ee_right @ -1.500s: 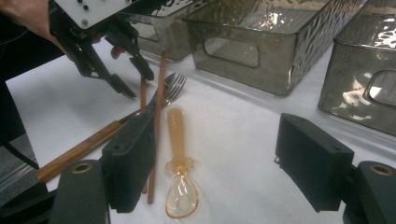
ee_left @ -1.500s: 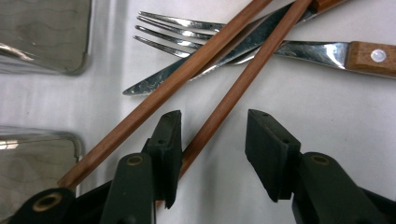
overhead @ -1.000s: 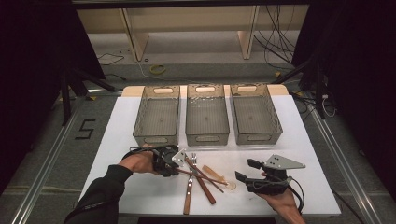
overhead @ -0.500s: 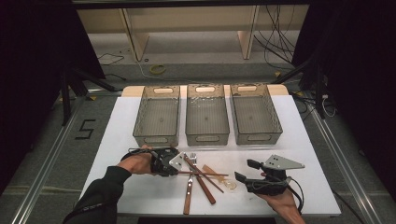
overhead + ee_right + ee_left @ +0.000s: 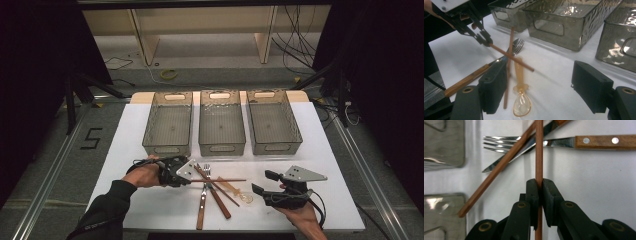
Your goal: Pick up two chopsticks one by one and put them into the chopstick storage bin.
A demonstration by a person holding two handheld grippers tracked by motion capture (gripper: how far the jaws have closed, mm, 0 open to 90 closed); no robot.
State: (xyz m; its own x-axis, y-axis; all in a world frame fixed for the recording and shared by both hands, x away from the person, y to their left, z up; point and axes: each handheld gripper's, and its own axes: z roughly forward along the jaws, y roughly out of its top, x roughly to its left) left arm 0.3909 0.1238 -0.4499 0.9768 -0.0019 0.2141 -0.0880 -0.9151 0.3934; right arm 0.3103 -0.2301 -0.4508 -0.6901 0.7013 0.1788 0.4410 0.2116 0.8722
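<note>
One wooden chopstick (image 5: 539, 150) sits clamped between the shut jaws of the left gripper (image 5: 538, 195), raised over the white table (image 5: 150, 207) just in front of the three grey bins (image 5: 168, 125), while the right gripper (image 5: 546, 87) waits beside the pile with its jaws apart and empty. We judge the stick light, stiff and smooth, so our grip near one end may let it pivot. In the high view its long axis runs across the table toward the right gripper, seemingly level, above the fork (image 5: 205, 172), knife (image 5: 216, 196) and plastic spoon (image 5: 241, 193).

A white-topped bench (image 5: 330, 150) is standing on a grey floor (image 5: 60, 165) marked with a black "5" (image 5: 91, 138). Beyond it, pale wooden shelving (image 5: 200, 25) is catching the light, cables (image 5: 295, 45) are trailing nearby, and dark curtains (image 5: 40, 60) are hanging at both sides.
</note>
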